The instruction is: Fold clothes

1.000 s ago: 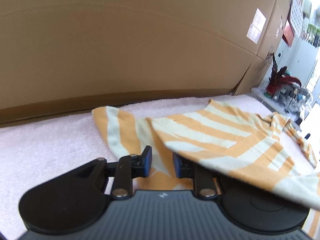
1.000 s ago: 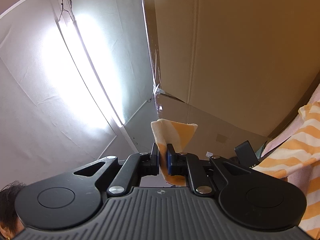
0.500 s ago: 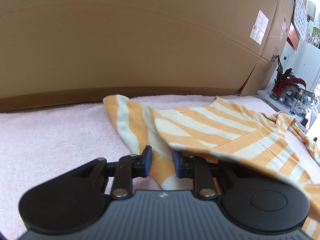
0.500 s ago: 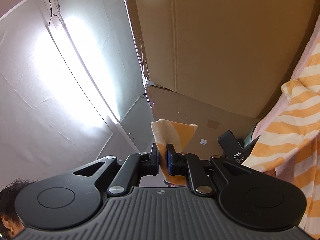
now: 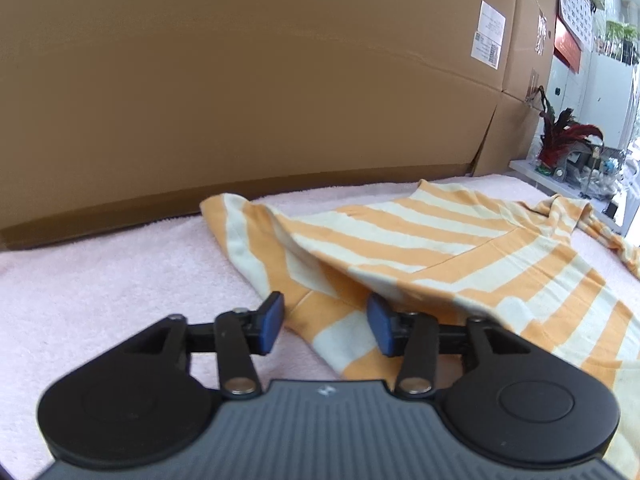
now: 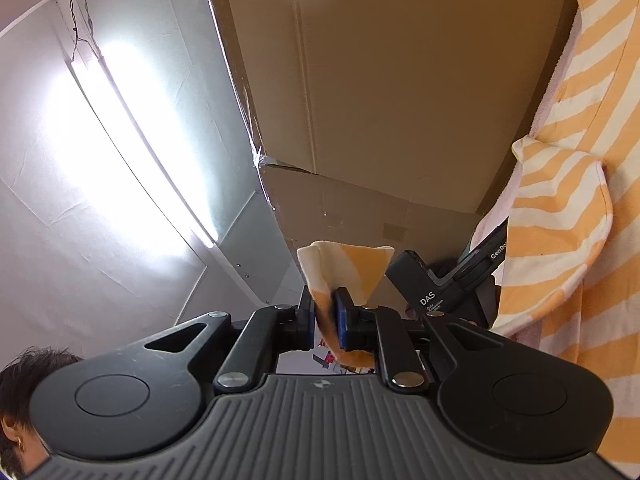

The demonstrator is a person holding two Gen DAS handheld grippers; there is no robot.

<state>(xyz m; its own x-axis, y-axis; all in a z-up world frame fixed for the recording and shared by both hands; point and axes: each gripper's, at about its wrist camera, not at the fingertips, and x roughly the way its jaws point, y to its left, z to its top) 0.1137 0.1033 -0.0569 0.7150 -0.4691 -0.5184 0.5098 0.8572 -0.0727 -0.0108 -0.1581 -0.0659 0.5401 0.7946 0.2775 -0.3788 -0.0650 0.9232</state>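
An orange and cream striped shirt (image 5: 440, 240) lies partly folded on a pink towel surface (image 5: 100, 272). My left gripper (image 5: 325, 326) is open, its blue pads either side of a shirt corner that lies loose on the towel. My right gripper (image 6: 325, 316) is shut on a fold of the same shirt (image 6: 348, 268) and is tilted upward toward the ceiling. The rest of the shirt (image 6: 572, 208) hangs at the right of the right wrist view. The left gripper's body (image 6: 452, 284) shows there beside the cloth.
A large cardboard box wall (image 5: 260, 80) stands right behind the towel. A shelf with a red plant and clutter (image 5: 568, 140) is at the far right. A ceiling strip light (image 6: 132, 132) and the person's head (image 6: 24, 400) show in the right wrist view.
My left gripper's jaws have opened wide and let the shirt corner go. My right gripper has kept its grip while tilting, so more shirt hangs at its right.
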